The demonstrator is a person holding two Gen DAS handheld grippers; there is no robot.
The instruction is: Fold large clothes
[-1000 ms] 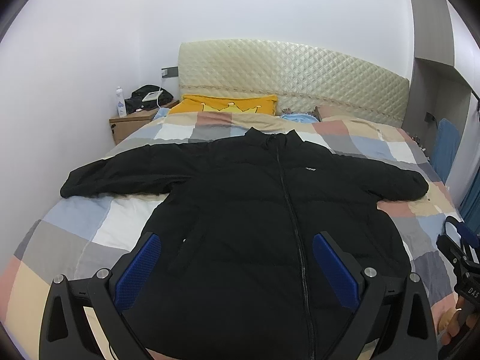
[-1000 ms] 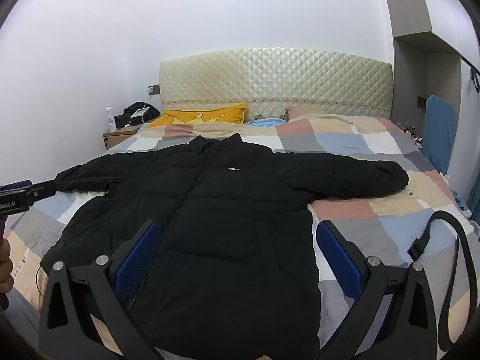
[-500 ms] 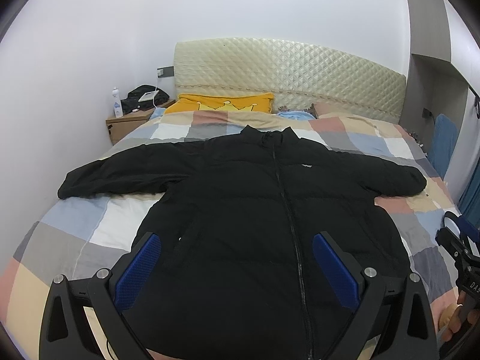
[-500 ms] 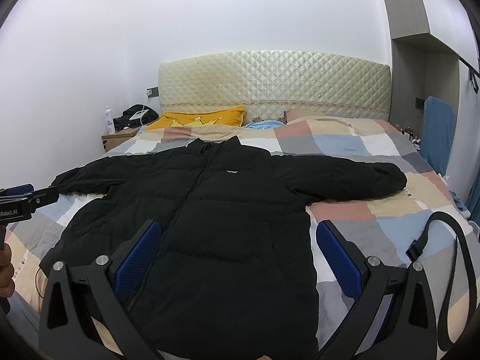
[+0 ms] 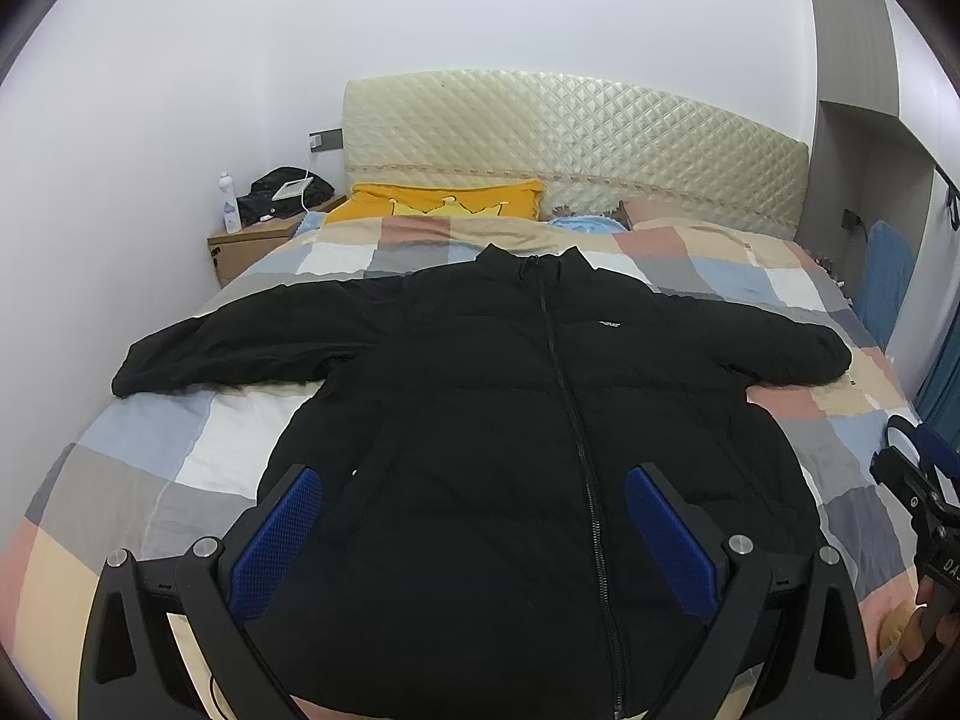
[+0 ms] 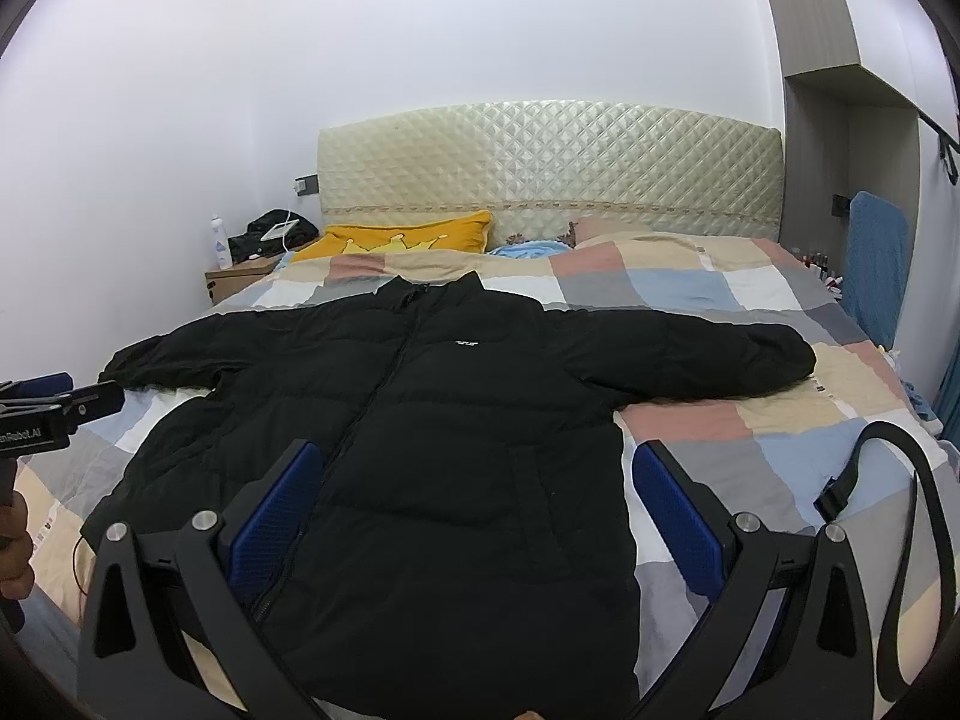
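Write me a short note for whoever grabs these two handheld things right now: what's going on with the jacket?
Left gripper: jaws open, holding nothing, above the jacket's lower front.
Right gripper: jaws open, holding nothing, near the hem.
Black puffer jacket: flat on the checked quilt, zipped, face up, both sleeves spread outward.
Done: laid out only. Left: every fold, probably sleeves first.

I see a bed (image 5: pixel 150 480) under a checked quilt, with a black puffer jacket (image 5: pixel 510 420) spread flat across it, zipped, sleeves out left and right, collar toward the far headboard. A yellow pillow (image 5: pixel 444 204) lies far left; a black strap (image 6: pixel 900 480) rests near right.
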